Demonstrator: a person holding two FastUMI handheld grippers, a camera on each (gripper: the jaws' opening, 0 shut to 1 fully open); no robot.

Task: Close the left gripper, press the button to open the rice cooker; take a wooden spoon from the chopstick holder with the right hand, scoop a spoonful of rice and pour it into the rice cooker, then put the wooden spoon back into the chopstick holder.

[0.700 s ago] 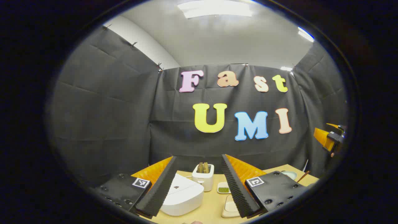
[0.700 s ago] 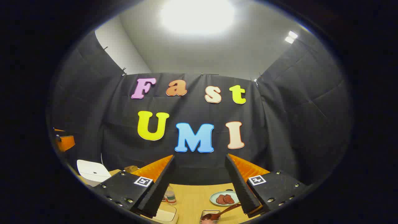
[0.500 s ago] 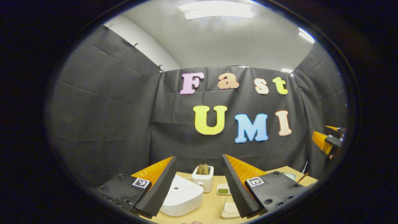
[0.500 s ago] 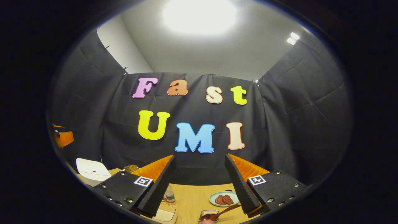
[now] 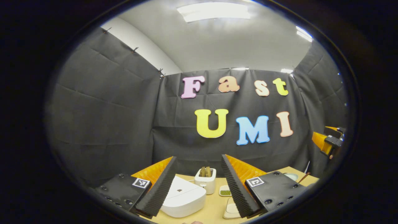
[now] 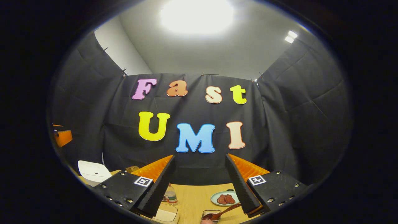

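The white rice cooker sits on the wooden table with its lid down, low between my left gripper's fingers. Behind it stands the white chopstick holder with wooden handles sticking up. My left gripper is open, held above the table's near side, touching nothing. My right gripper is open too and holds nothing. The right gripper view has the rice cooker at the far left. A shallow pale container lies beside the cooker.
A small dish of green bits sits right of the holder. Ahead of the right gripper lie a plate of red slices, a small bottle and a glass dish with a dark spoon. Black cloth walls close in the table.
The left gripper view has drifted slightly, so the cooker and holder sit a little lower and to the right. The right gripper view is almost unchanged. Both grippers stay open.
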